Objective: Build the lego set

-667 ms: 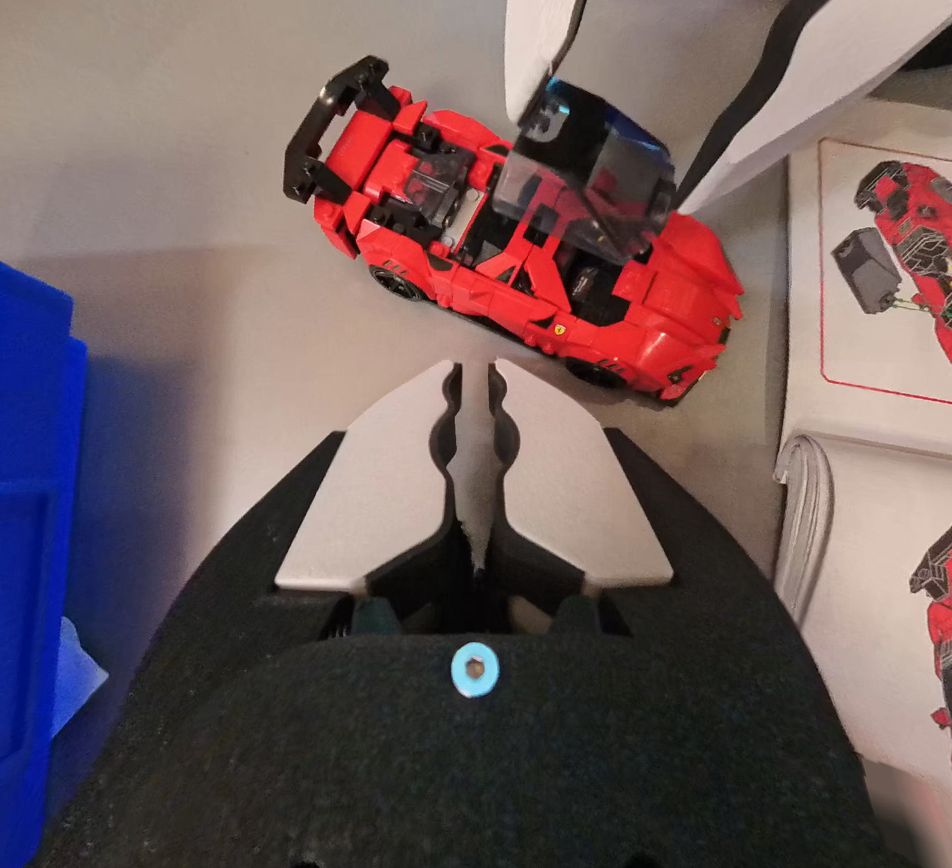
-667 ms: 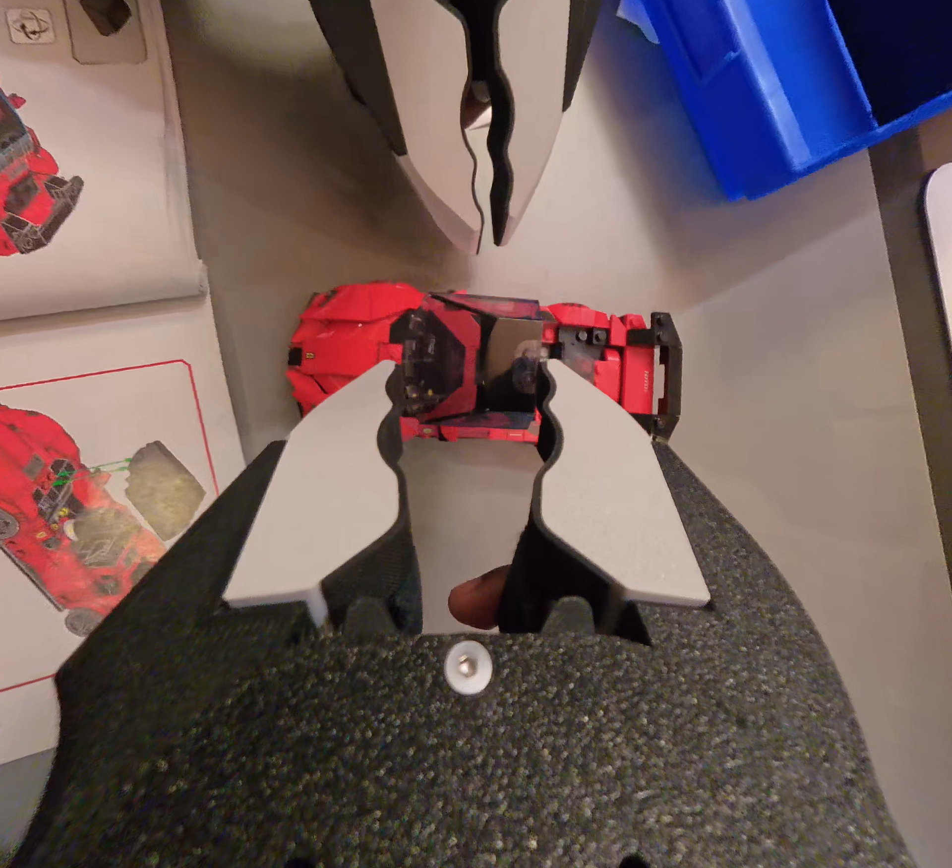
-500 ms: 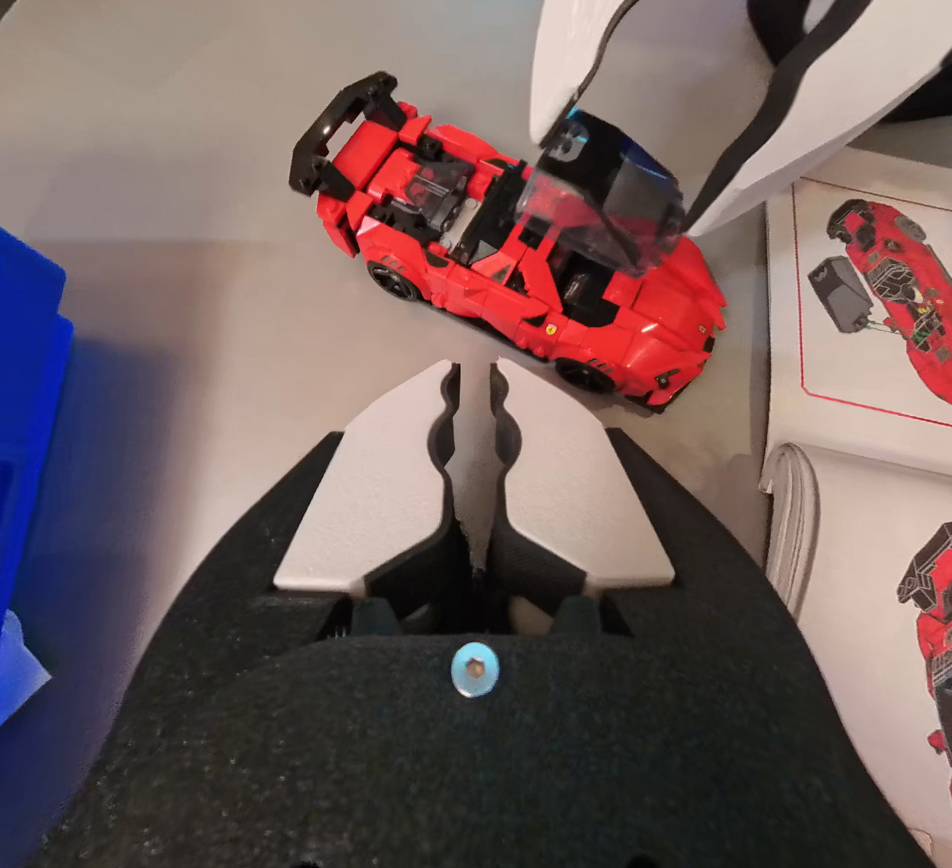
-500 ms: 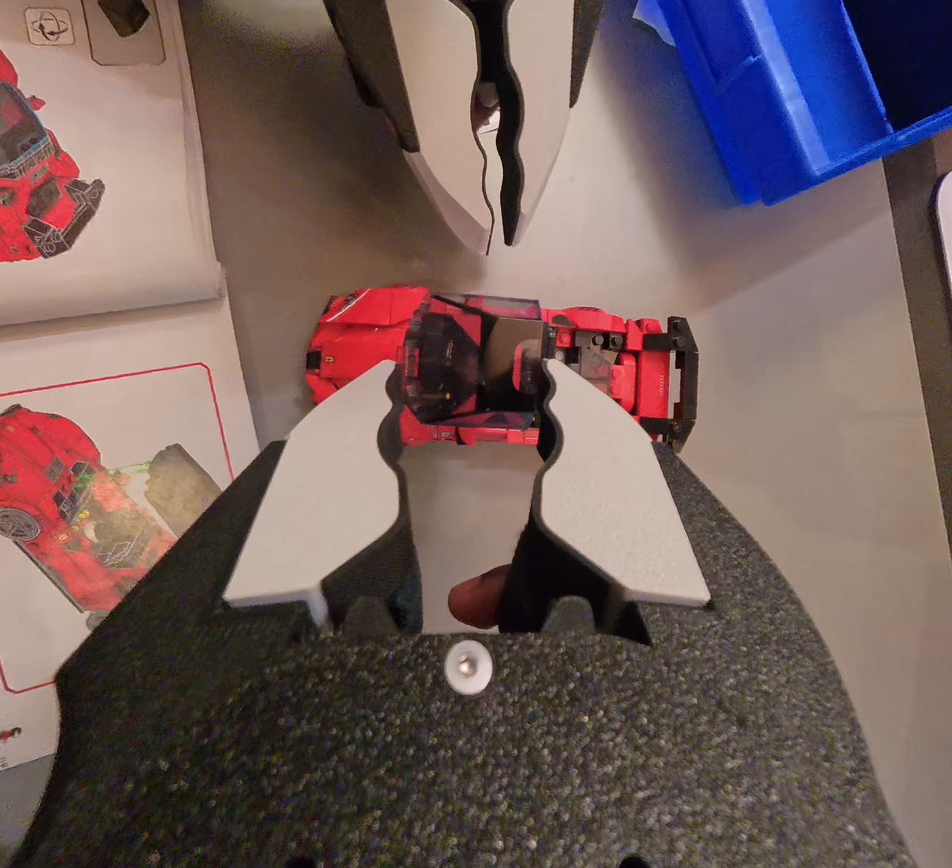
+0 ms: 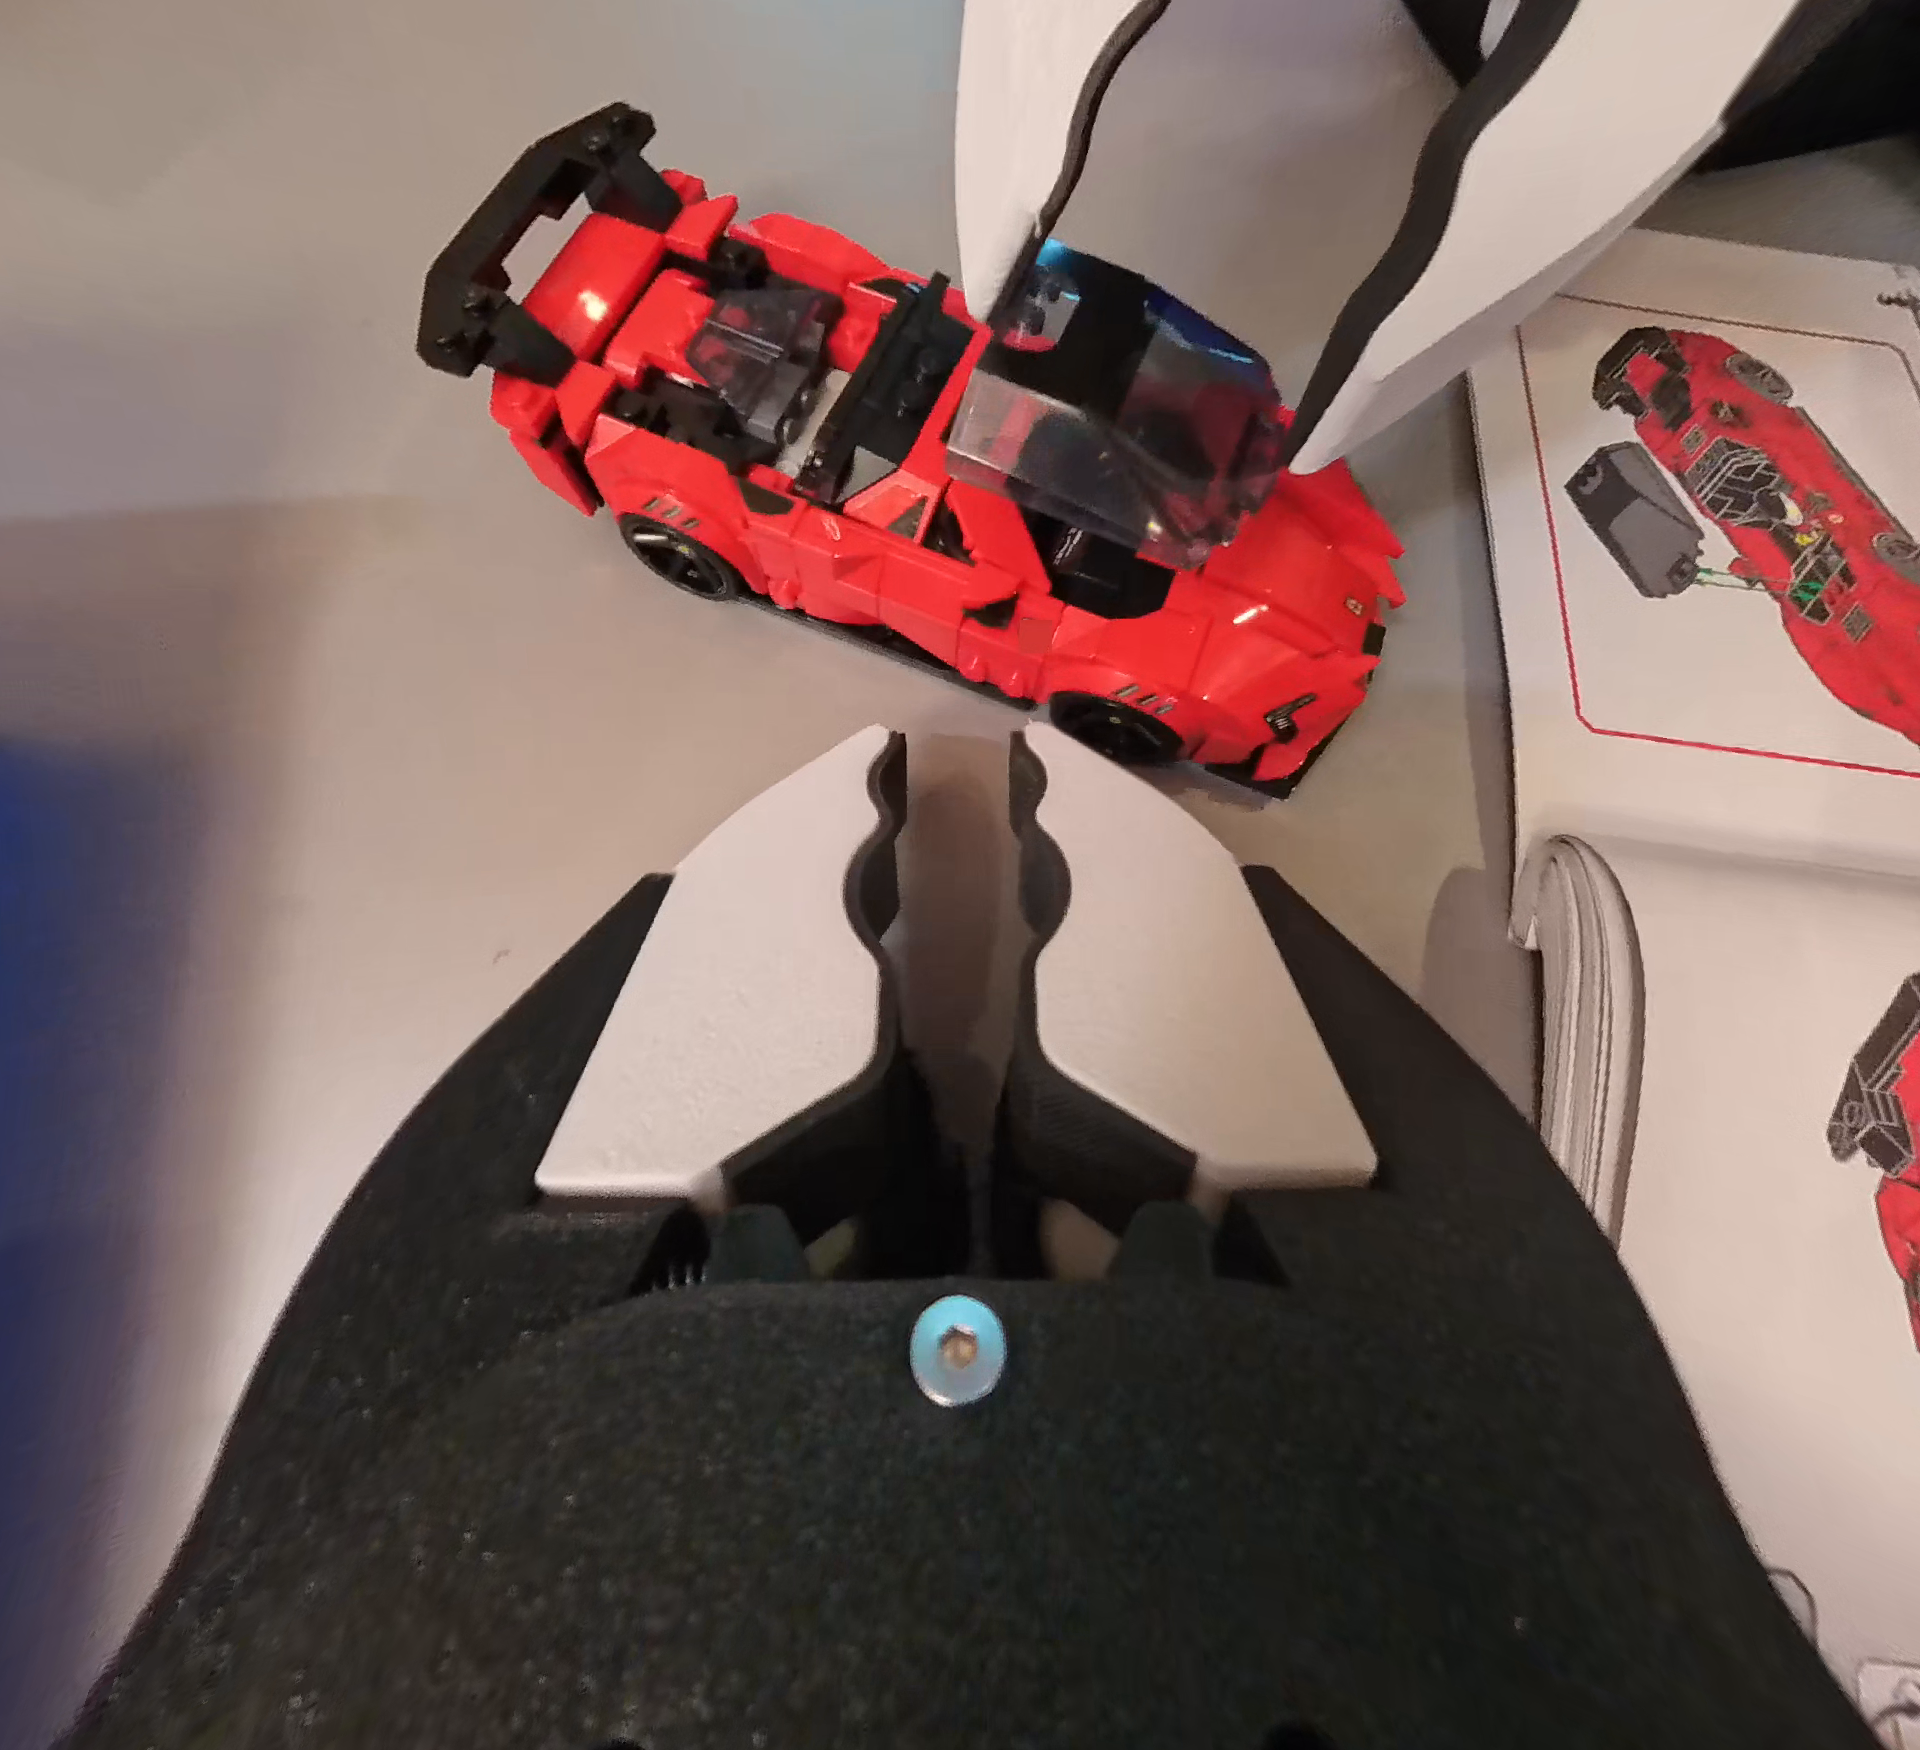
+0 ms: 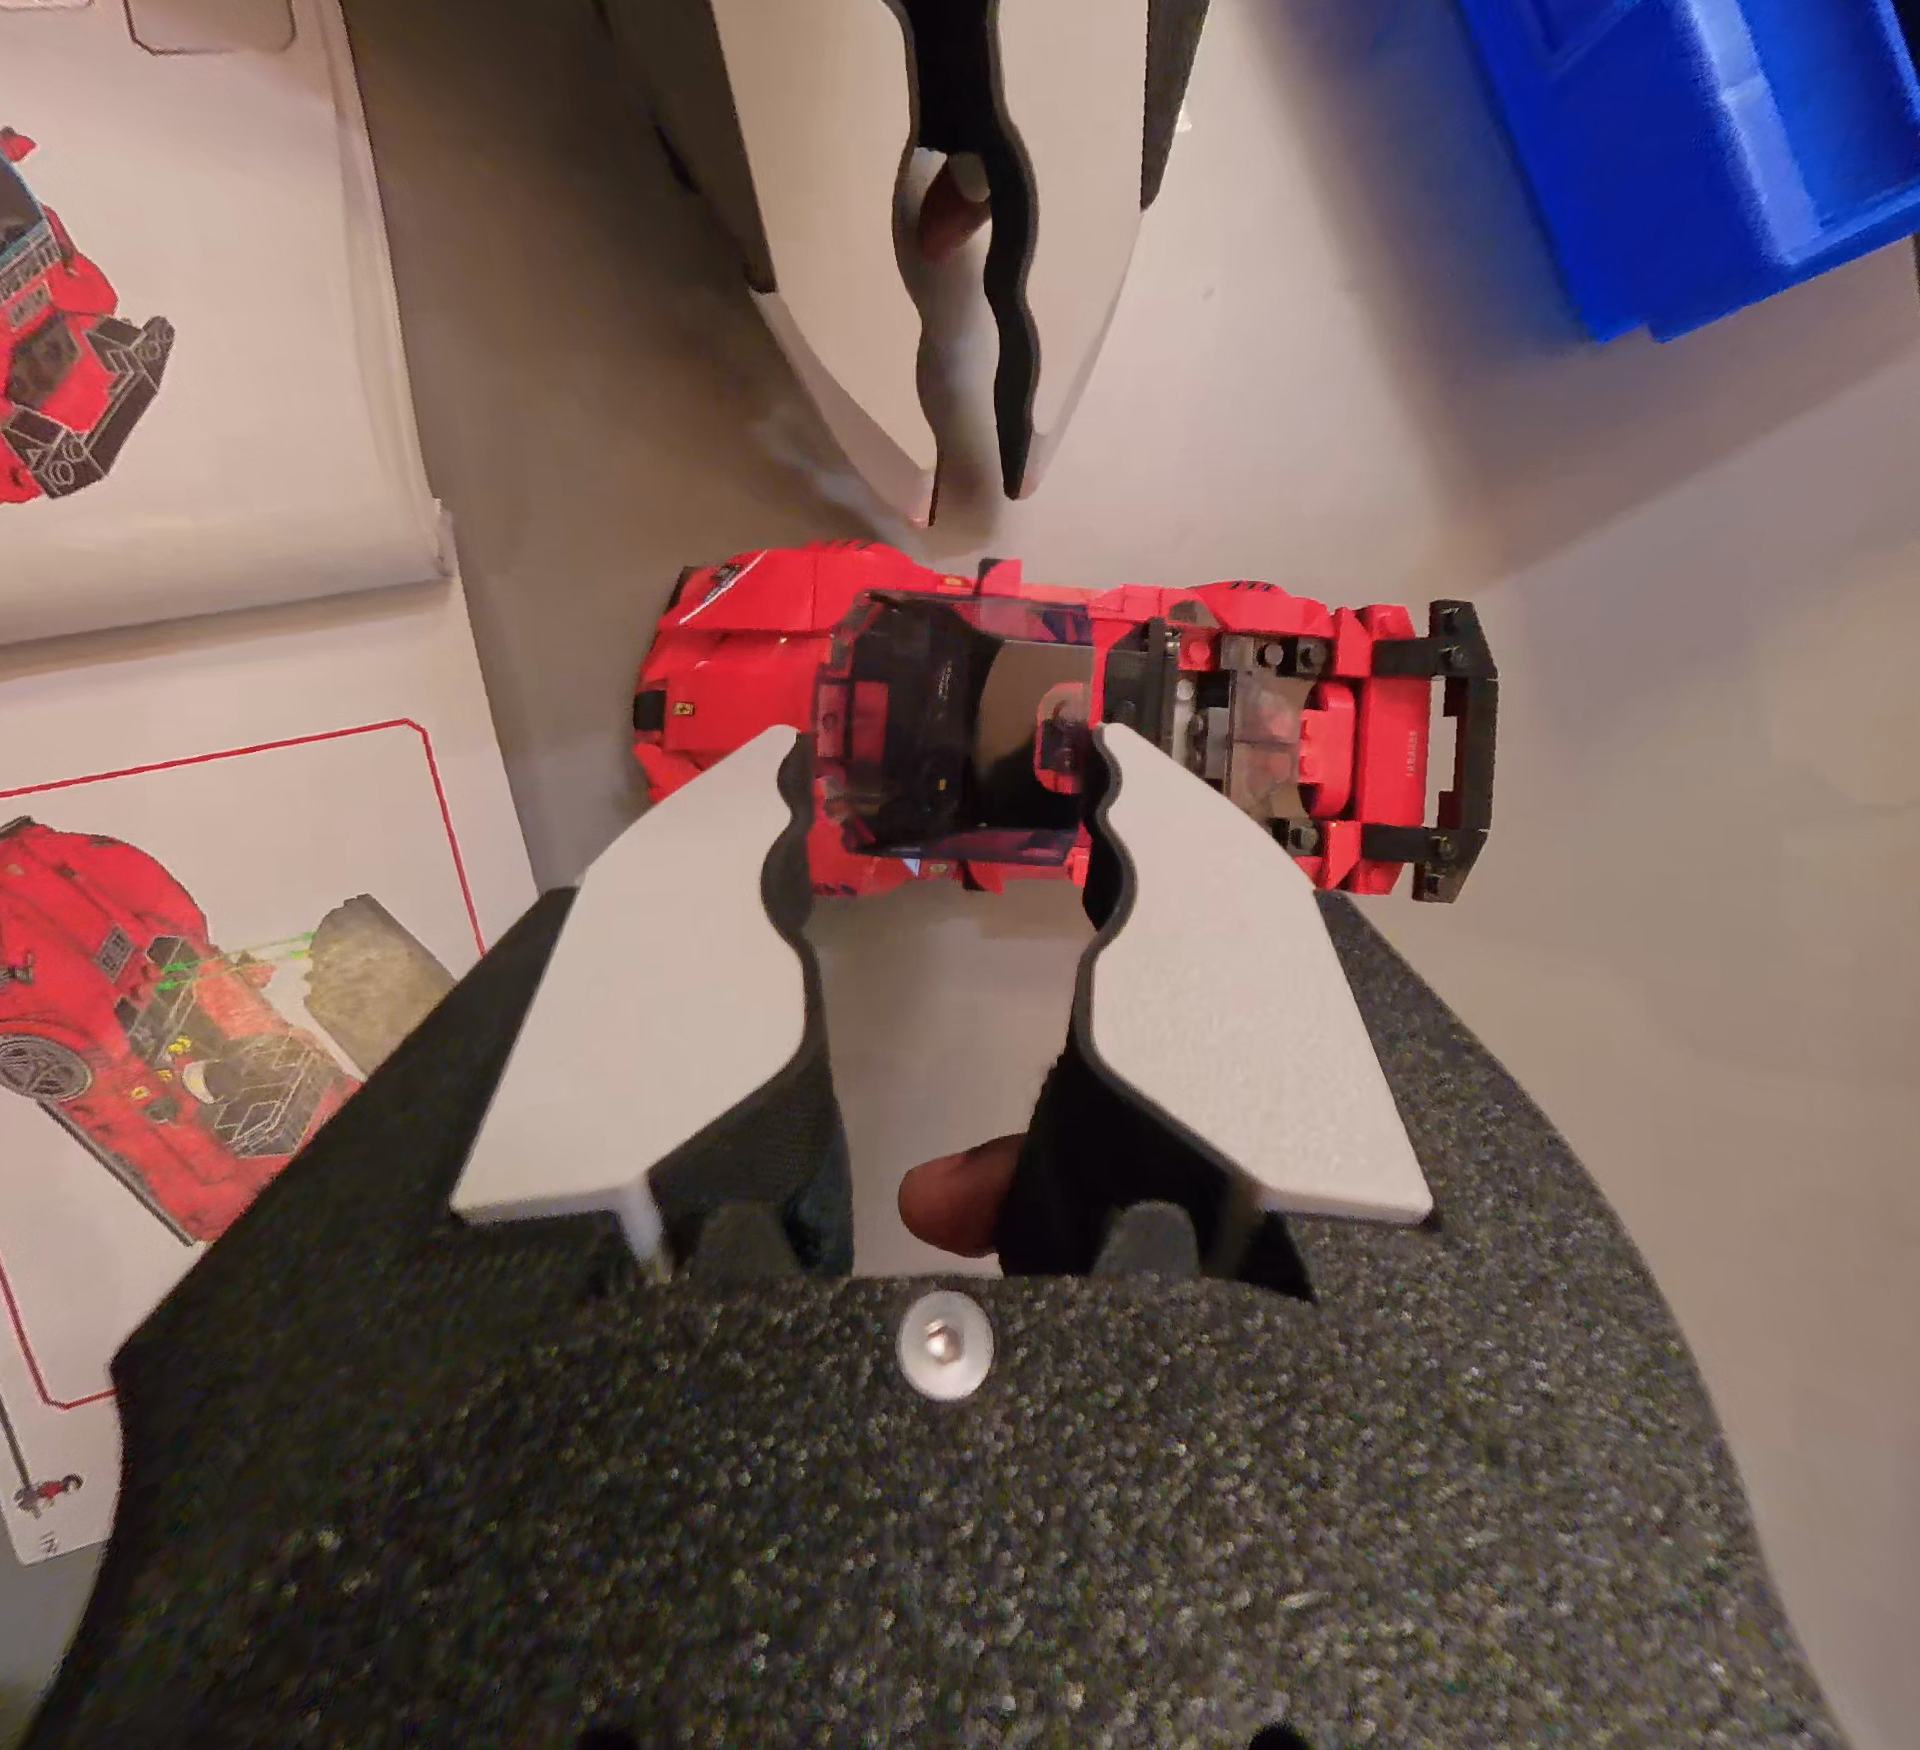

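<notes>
A red lego car [image 5: 1143, 640] with a black rear wing stands on the pale table. My right gripper [image 6: 940, 744] is shut on a dark see-through canopy piece [image 6: 935, 765] and holds it over the car's cockpit, tilted; in the left wrist view this gripper [image 5: 1148, 381] comes in from above with the canopy [image 5: 1122, 412] between its tips. My left gripper [image 5: 956, 744] is empty, its fingers a narrow gap apart, close to the car's near side. It also shows in the right wrist view [image 6: 966, 495], just beyond the car [image 6: 1371, 734].
An open instruction booklet [image 5: 1714, 557] lies by the car's nose; it also shows in the right wrist view [image 6: 208, 817]. A blue bin [image 6: 1714, 90] stands beyond the car's tail, a blue blur at the left wrist view's left edge [image 5: 62, 973].
The right gripper has brought the canopy lower, closer onto the cockpit. The left gripper's fingers have parted slightly. The car has stayed in place.
</notes>
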